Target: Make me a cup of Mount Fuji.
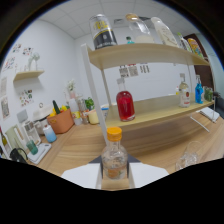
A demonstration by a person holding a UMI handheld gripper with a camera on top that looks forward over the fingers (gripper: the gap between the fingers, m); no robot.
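Note:
A clear bottle [114, 156] with an orange cap and a little amber liquid at its bottom stands upright between my two fingers, close in front of the camera. My gripper [115, 174] looks shut on it, with the pale fingers [84, 175] pressing against its lower body on both sides; their lower parts are hidden. A clear drinking glass [189, 156] stands on the wooden table [80, 145], to the right of the bottle and just beyond the right finger.
A two-tier wooden shelf [150, 114] stands beyond the bottle. Its lower board carries a red-liquid bottle [125, 106], a clear bottle [184, 94] and a blue one [199, 92]; several bottles [102, 31] stand on top. An orange basket [61, 121], cups and a tray [37, 150] sit left.

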